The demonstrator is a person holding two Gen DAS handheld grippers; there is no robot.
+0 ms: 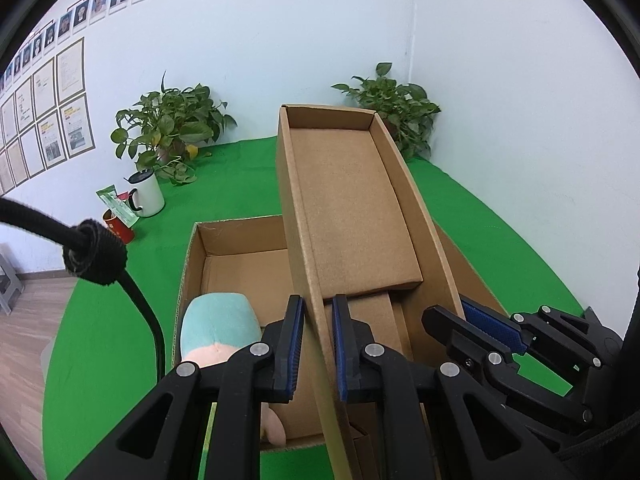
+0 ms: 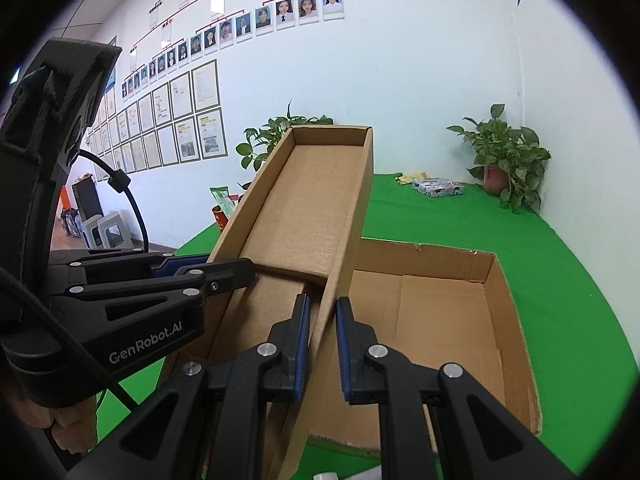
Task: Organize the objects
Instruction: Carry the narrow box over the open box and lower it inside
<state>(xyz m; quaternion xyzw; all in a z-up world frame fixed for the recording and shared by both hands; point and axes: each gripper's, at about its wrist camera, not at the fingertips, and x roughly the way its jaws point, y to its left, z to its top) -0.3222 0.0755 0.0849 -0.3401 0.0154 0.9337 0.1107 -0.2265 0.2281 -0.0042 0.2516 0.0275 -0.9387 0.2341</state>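
Nearest the cameras, two black grippers with blue pads each pinch one long side wall of a single cardboard lid. The left gripper (image 1: 318,350) is closed tight on the lid's left wall, and the right gripper (image 2: 322,350) is closed tight on its right wall. The cardboard lid (image 1: 352,216), hollow side up, is held above an open cardboard box (image 1: 240,256), tilted so its far end rises; its long axis runs away from the cameras toward the wall. One box lies under it on the green cloth (image 1: 480,216), its long axis crossing the lid's. Inside the box at its left end sits one plush toy (image 1: 218,330), teal and peach. Farther back stand one white mug (image 1: 146,194), one red cup (image 1: 120,228), and two potted plants (image 1: 172,128).
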